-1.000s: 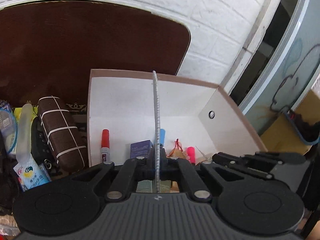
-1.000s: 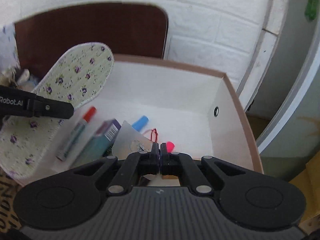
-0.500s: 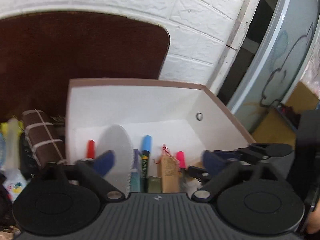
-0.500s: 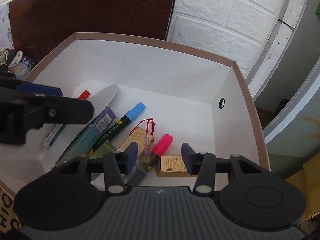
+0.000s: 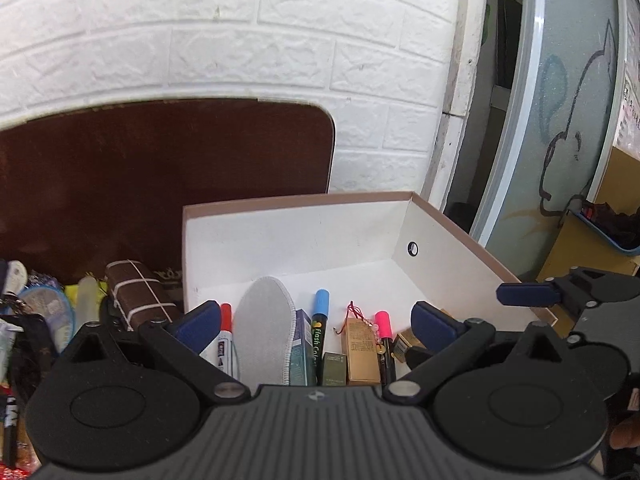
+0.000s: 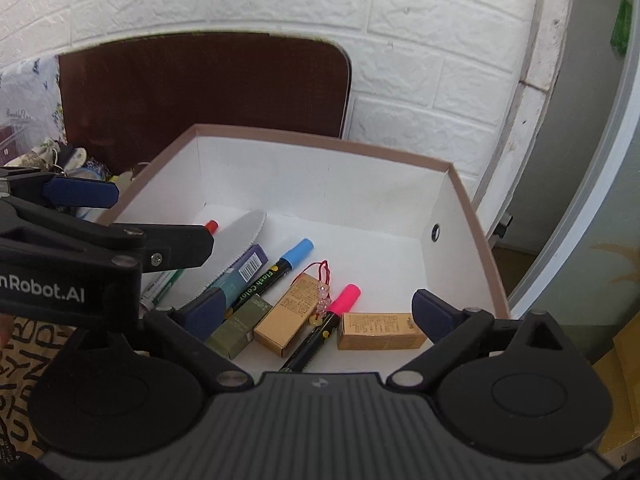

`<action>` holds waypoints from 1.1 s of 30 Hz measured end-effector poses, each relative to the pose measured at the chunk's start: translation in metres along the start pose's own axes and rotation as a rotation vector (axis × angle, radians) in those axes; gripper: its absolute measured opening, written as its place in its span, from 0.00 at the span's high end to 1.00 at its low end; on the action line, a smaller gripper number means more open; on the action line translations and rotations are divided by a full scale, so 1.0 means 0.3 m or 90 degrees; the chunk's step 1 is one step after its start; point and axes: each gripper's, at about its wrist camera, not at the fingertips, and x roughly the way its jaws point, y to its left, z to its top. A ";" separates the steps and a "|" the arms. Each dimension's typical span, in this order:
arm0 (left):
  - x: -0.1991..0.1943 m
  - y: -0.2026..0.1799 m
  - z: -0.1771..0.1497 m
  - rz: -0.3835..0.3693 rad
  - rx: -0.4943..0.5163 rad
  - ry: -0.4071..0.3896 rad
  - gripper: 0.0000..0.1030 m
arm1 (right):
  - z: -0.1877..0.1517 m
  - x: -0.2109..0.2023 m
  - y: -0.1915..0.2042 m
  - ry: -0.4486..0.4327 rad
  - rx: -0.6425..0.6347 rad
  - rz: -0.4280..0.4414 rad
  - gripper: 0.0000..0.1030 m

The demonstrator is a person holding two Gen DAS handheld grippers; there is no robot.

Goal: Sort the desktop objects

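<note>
holding markers [image 6: 294,258], insole [image 6: 240,236]: white box [image 6: 320,172]

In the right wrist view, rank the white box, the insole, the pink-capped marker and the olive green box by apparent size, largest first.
1. white box
2. insole, partly hidden by the left gripper
3. pink-capped marker
4. olive green box

The last two look close; the marker is longer, the box wider.

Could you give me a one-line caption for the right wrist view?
Right gripper, jaws opening and empty, above a white box holding markers, small cartons and an insole.
</note>
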 end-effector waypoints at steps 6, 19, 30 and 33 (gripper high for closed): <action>-0.131 -0.045 -0.038 0.030 0.021 -0.055 0.00 | -0.053 -0.142 -0.006 -0.042 0.026 -0.011 0.06; -0.314 -0.131 -0.256 0.079 -0.006 -0.016 0.00 | -0.306 -0.359 0.004 -0.020 0.093 -0.035 0.05; -0.330 -0.155 -0.384 0.121 -0.012 0.031 0.00 | -0.424 -0.373 0.087 -0.005 0.071 -0.073 0.05; -0.320 -0.148 -0.383 0.128 -0.020 0.040 0.00 | -0.432 -0.370 0.108 -0.007 0.067 -0.071 0.05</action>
